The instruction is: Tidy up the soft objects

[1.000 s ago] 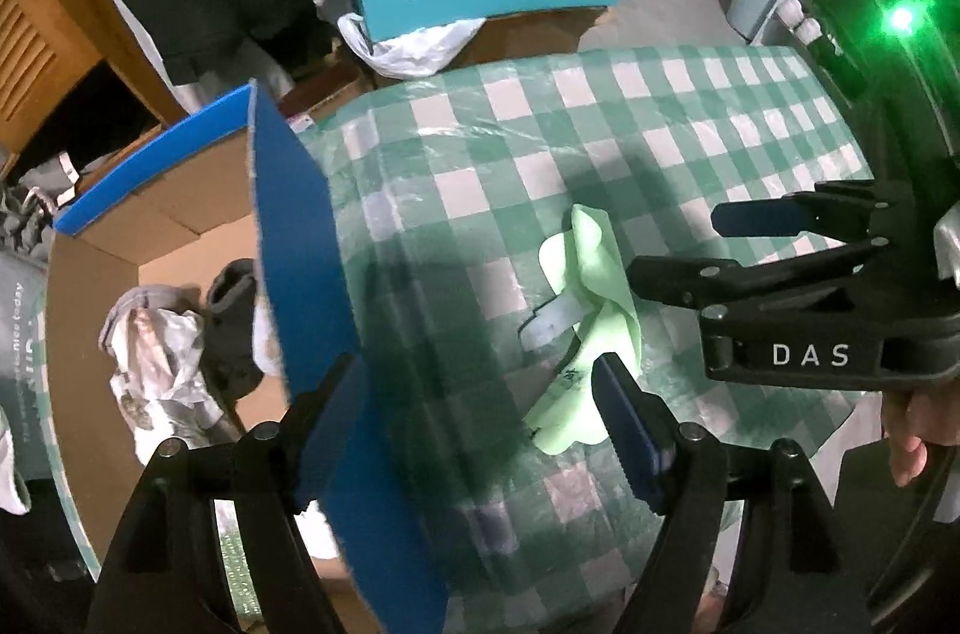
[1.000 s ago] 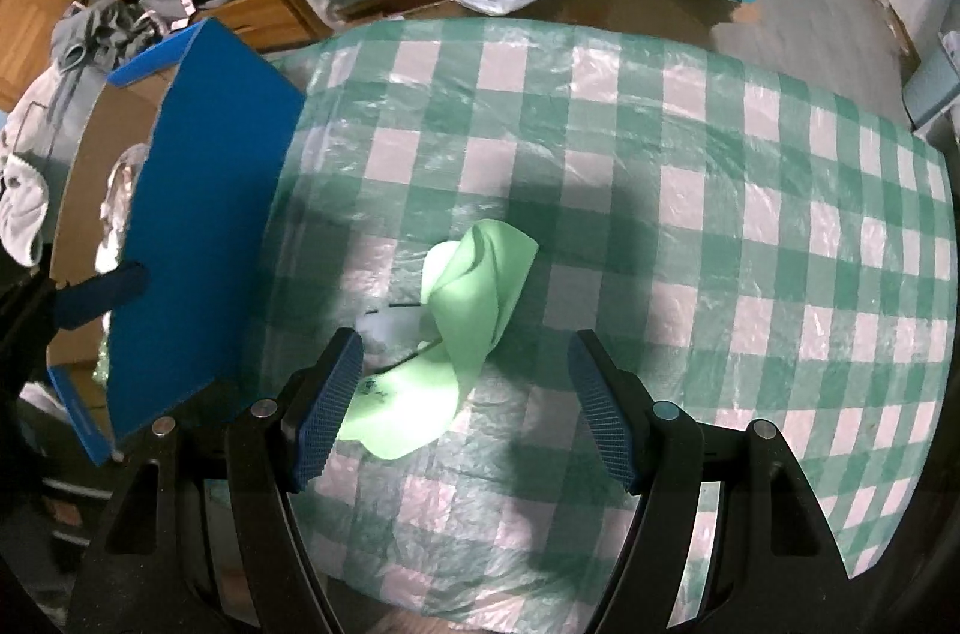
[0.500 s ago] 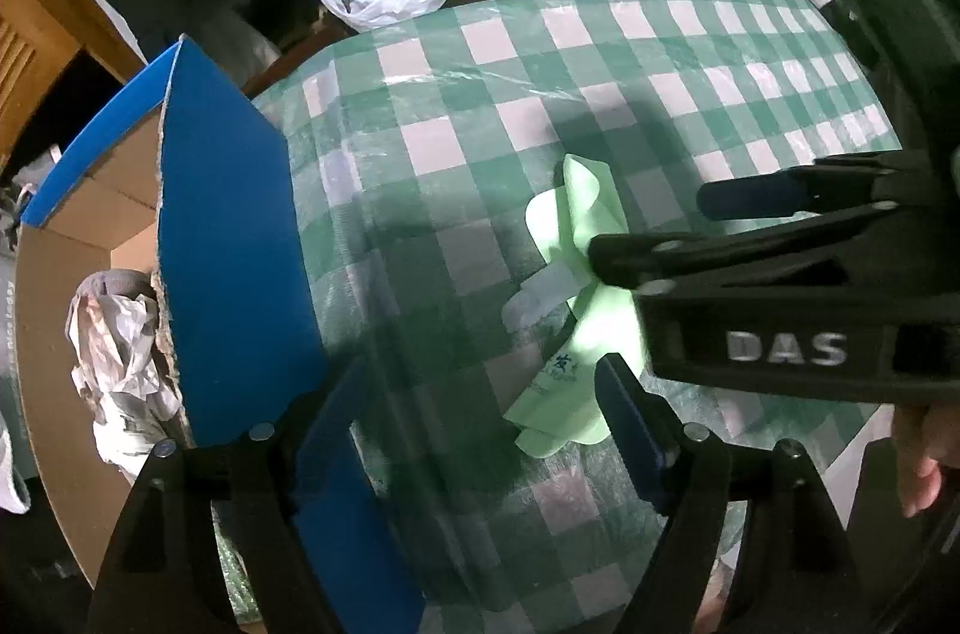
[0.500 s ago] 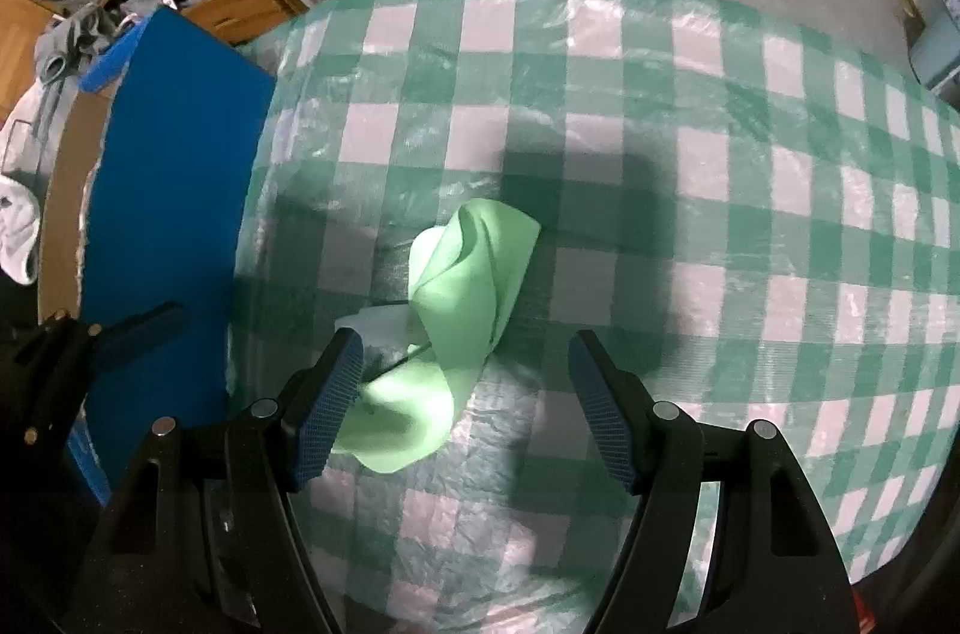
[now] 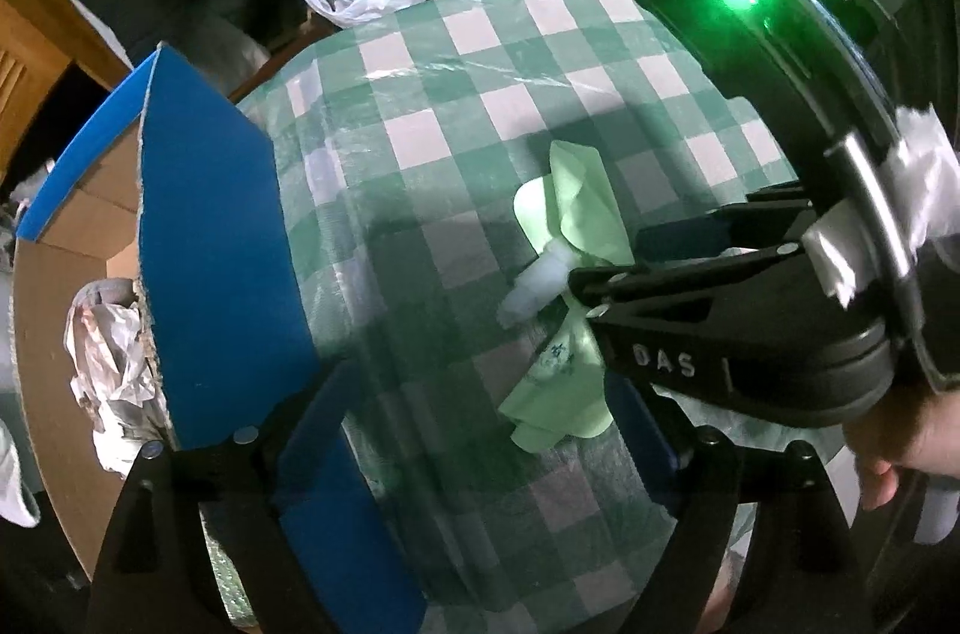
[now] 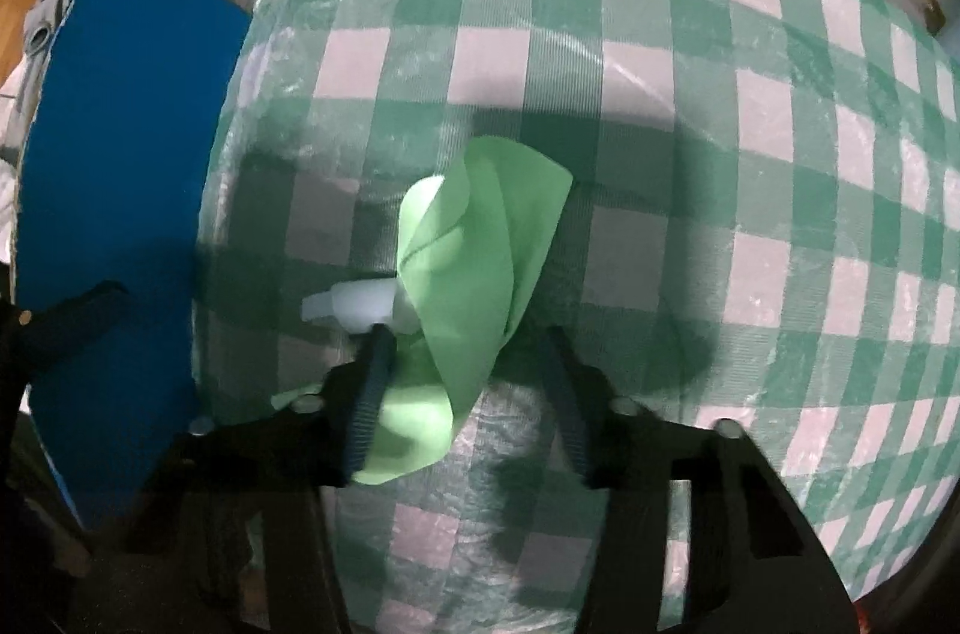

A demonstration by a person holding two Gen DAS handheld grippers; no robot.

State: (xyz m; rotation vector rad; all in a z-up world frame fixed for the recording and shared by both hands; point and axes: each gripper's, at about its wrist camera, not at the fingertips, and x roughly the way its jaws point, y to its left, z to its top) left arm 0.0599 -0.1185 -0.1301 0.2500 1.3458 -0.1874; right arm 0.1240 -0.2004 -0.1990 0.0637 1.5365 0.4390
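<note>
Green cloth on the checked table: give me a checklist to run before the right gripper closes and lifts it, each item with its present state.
1. Green cloth sits between the right gripper fingers: ok, both straddle its lower folds.
2. Right gripper closed on the cloth: not ok, a gap shows on the right side.
3. White part at the cloth's left edge clear of the left finger: not ok, it touches the fingertip.
4. Left gripper empty and open: ok.
5. Cardboard box beside the table open to receive: ok, blue flap stands up.
6. Tablecloth free of the pinch: cannot tell.
</note>
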